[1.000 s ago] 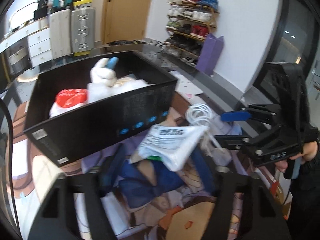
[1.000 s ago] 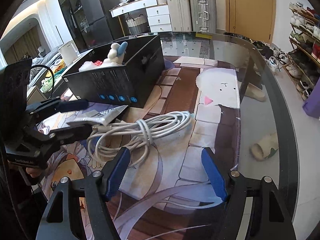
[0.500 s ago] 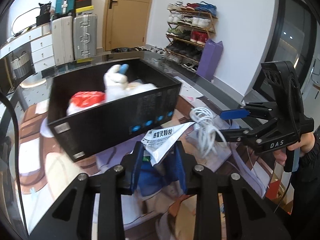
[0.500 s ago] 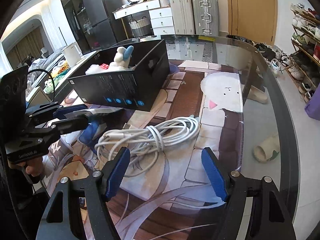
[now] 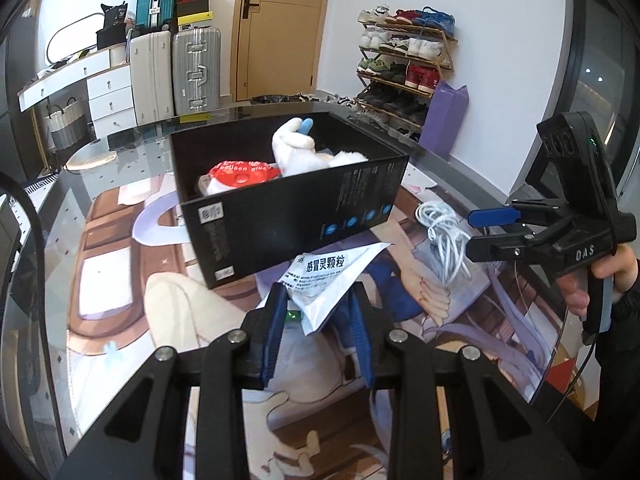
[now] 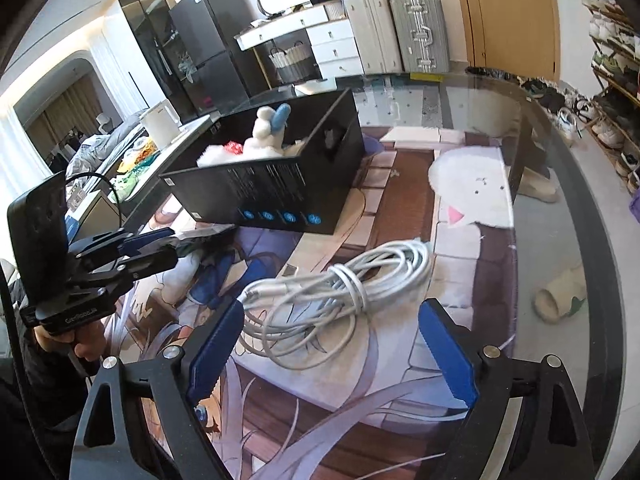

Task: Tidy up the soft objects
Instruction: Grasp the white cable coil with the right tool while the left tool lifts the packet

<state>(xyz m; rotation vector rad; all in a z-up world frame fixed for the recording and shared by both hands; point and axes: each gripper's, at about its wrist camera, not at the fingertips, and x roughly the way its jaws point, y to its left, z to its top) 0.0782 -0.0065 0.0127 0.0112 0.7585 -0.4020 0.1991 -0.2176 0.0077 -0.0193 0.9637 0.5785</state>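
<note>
One flat white plastic sachet printed with black Chinese characters (image 5: pixel 326 280) is the item in hand: the left gripper (image 5: pixel 318 320) has its blue-padded fingers (image 5: pixel 276 320) clamped on the packet's lower end, holding it lifted off the mat just in front of the near wall of the open black cardboard box (image 5: pixel 288 208). From the right wrist view the sachet shows edge-on, a thin sliver (image 6: pixel 206 234) jutting from the closed fingers toward the box. Inside the box already lie a white plush toy with a blue tip (image 5: pixel 298 146), a soft white bundle with a red printed label (image 5: pixel 240 172) and some more white material behind them, so by my reading a good part of the sorting is done. Left on the illustrated anime-print table mat (image 5: pixel 120 280) is a coiled white cable tied round its middle (image 6: pixel 340 284), lying apart from the box and directly ahead of the right gripper (image 6: pixel 332 344), whose blue fingers stand wide apart and empty above the mat near the coil. I judge that the sachet has yet to go over the box rim, and the cable looks like the last loose item to be picked up, if it counts among the soft things.
</note>
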